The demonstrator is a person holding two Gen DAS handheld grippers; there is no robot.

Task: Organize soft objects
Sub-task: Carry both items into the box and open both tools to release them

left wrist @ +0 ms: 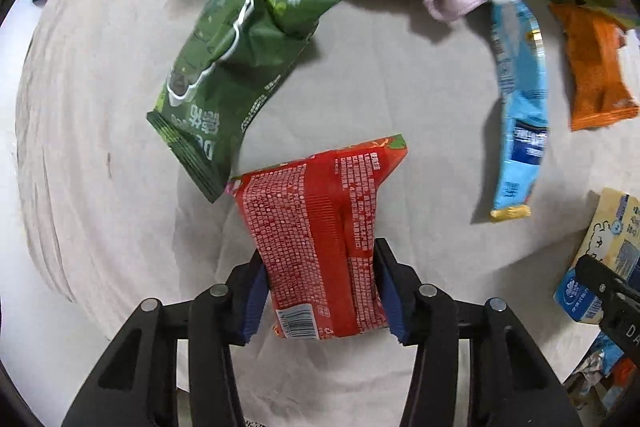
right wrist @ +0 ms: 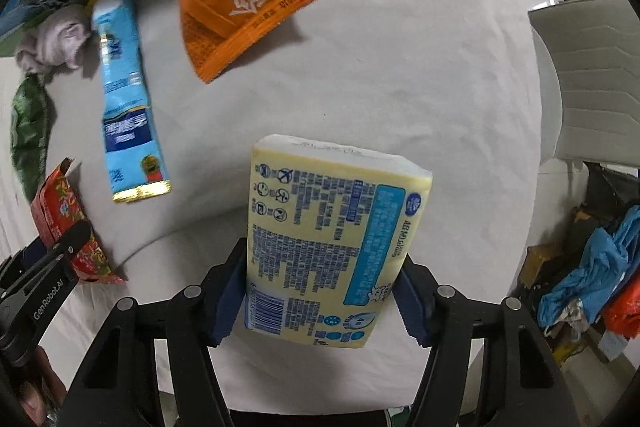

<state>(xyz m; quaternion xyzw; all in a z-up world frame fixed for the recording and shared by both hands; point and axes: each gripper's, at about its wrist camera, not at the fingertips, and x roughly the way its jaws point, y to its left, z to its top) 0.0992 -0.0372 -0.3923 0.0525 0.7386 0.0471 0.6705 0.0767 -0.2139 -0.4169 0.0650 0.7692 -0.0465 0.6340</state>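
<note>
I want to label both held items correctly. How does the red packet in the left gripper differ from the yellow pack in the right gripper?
The red snack packet is a thin, creased pouch with a seam down its back; the yellow tissue pack is a thick, block-shaped brick. The red packet's print is white on red; the yellow pack carries blue text and a blue panel. Shared: each shows a barcode near the jaws, and each is clamped at its lower end, by the left gripper and the right gripper.

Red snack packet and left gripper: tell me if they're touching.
Touching. The left wrist view shows the red snack packet pinched in the left gripper, with both blue pads pressed against its sides and no gap.
</note>
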